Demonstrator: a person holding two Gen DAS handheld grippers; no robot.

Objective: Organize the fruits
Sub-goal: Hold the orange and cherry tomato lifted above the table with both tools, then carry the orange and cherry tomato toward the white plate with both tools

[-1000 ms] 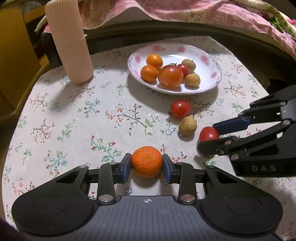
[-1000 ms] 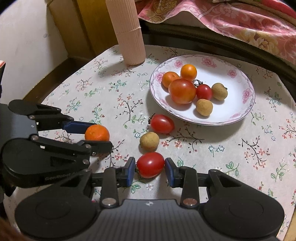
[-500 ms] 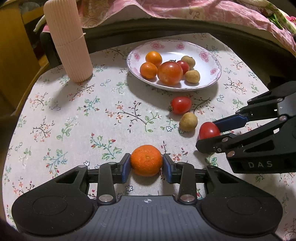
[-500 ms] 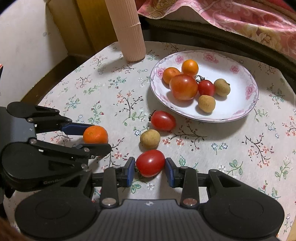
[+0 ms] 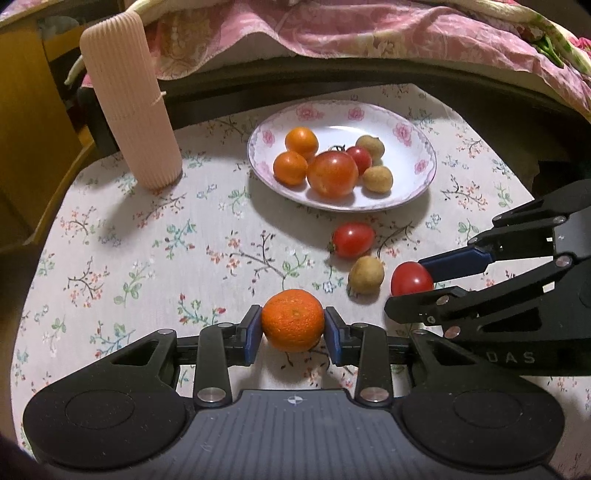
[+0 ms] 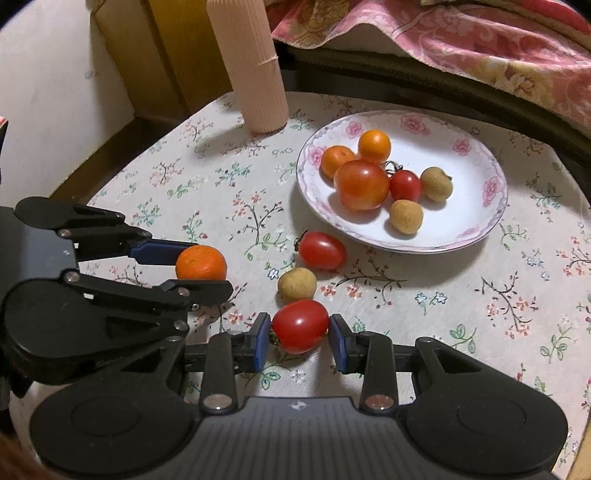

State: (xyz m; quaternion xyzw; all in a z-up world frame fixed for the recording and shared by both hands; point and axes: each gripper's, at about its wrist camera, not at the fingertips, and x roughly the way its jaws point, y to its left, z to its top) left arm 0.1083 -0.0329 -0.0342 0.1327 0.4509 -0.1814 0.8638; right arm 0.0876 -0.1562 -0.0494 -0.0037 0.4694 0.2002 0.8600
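Note:
My left gripper [image 5: 293, 325] is shut on a small orange [image 5: 293, 319], both blue pads pressing its sides, low over the floral tablecloth. The right gripper [image 6: 300, 328] is shut on a red cherry tomato [image 6: 300, 325] just to its right. Each gripper shows in the other's view: the left gripper [image 6: 207, 266] with the orange [image 6: 201, 263], the right gripper [image 5: 408, 286] with the tomato [image 5: 410, 277]. Between them and the plate lie a loose cherry tomato [image 6: 322, 250] and a tan round fruit [image 6: 297, 283]. The flowered white plate [image 6: 461, 192] holds two small oranges, two tomatoes and two tan fruits.
A tall ribbed pink cylinder [image 5: 131, 99] stands at the back left of the round table. A dark edge and a pink quilt [image 5: 369, 33] run behind the plate [image 5: 406, 147]. Wooden furniture [image 6: 166, 55] sits past the table's left edge.
Both grippers keep the same hold on their fruit. The left wrist view has shifted slightly, the plate sitting a little lower in it; the loose fruit has not moved.

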